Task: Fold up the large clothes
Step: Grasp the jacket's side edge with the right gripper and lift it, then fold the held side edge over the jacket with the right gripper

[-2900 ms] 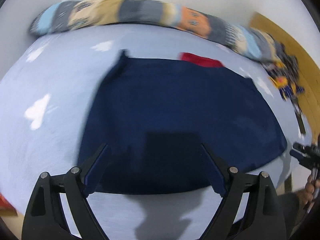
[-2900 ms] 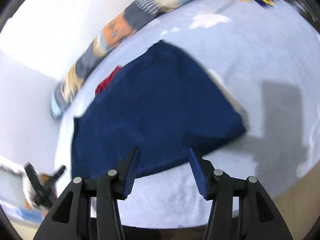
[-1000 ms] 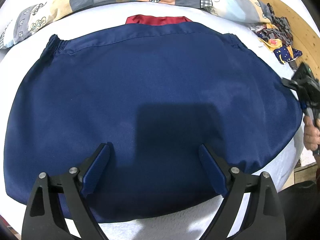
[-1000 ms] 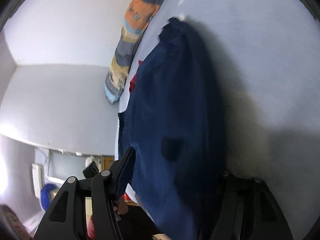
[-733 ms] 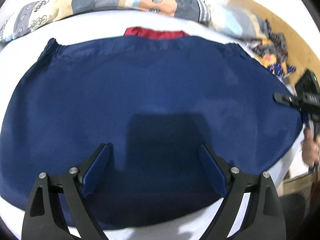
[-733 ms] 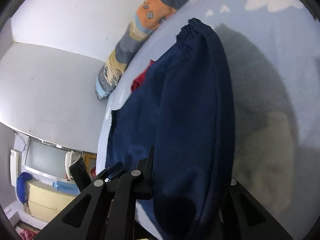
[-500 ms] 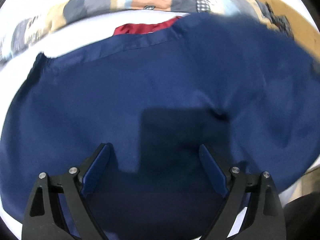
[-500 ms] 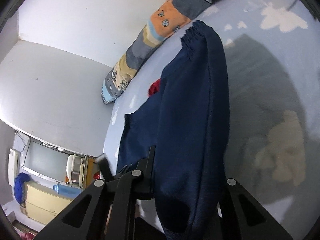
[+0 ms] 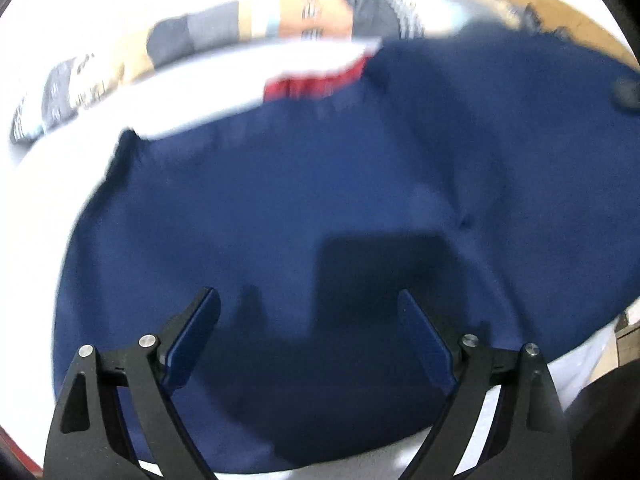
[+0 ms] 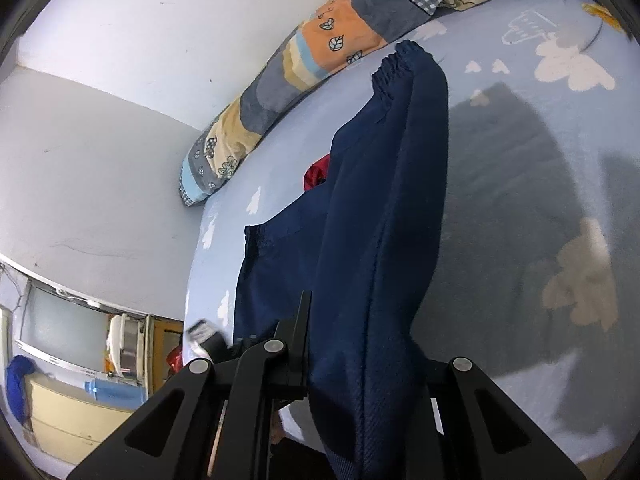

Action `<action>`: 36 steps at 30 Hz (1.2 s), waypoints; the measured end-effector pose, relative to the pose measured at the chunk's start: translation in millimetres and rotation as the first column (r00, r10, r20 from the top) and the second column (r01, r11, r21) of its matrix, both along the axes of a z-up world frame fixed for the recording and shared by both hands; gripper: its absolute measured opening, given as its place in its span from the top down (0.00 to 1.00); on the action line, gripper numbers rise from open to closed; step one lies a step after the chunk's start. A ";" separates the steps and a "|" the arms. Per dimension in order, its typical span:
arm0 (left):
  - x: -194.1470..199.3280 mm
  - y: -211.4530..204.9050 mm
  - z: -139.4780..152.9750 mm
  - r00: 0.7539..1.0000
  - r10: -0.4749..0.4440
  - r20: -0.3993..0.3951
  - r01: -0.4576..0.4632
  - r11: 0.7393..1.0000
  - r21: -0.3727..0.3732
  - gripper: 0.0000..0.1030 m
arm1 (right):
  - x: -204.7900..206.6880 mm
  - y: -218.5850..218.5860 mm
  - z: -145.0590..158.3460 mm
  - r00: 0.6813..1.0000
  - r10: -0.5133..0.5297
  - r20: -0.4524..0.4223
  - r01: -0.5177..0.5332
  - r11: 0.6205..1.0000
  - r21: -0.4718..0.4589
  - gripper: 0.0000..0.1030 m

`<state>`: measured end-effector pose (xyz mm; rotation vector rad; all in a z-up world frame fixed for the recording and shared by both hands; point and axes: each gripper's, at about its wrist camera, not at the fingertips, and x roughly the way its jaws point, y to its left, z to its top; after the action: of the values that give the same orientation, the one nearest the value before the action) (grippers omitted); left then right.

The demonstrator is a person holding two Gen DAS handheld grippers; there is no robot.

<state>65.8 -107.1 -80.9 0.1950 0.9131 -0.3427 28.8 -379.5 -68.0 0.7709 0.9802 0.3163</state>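
Navy garment point(image 10: 384, 240) is mid-fold: right hand-held gripper point(image 10: 360, 364), clamped on its lifted edge, should carry it across toward the wide-open, empty left hand-held gripper point(image 9: 310, 338).

Right gripper point(image 10: 360, 360) fingers – buried in navy garment point(image 10: 384, 220) – left view blurred

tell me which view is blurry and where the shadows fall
Left wrist view: motion-smeared, especially the patchwork bolster pillow; a blocky dark shadow lies on the navy blue fabric garment. Right wrist view: sharp, with grey shadows on the light blue cloud-print bedsheet.
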 end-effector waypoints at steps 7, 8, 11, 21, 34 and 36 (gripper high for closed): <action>6.6 93.7 37.1 0.986 0.165 0.032 -0.158 0.975 -0.157 0.11 | 6.5 53.5 27.8 1.000 -0.017 -0.008 0.016 0.995 -0.100 0.85; 8.0 112.4 39.5 0.980 0.199 0.028 -0.191 0.965 -0.180 0.11 | 8.2 64.6 31.3 1.000 -0.018 -0.008 0.017 0.993 -0.119 0.85; 7.9 157.7 42.3 0.960 0.278 0.019 -0.266 0.934 -0.237 0.11 | 14.7 102.4 38.2 1.000 -0.023 -0.009 0.022 0.987 -0.159 0.84; -24.5 277.6 45.9 0.882 0.470 0.008 -0.442 0.836 -0.326 0.11 | 49.3 261.5 -3.8 0.998 -0.055 -0.033 0.042 0.953 -0.300 0.84; -34.6 320.1 33.8 0.844 0.532 -0.061 -0.512 0.768 -0.384 0.11 | 61.6 390.9 -77.3 0.995 0.066 -0.081 -0.103 0.731 -0.674 0.68; -34.7 324.1 33.5 0.839 0.539 -0.067 -0.519 0.759 -0.392 0.11 | 59.3 406.8 -75.0 0.987 0.124 -0.099 -0.158 0.704 -0.692 0.52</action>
<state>31.1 217.0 -47.4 -0.4327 0.7906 0.0165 88.1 27.3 -143.0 -0.0036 1.1003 0.0357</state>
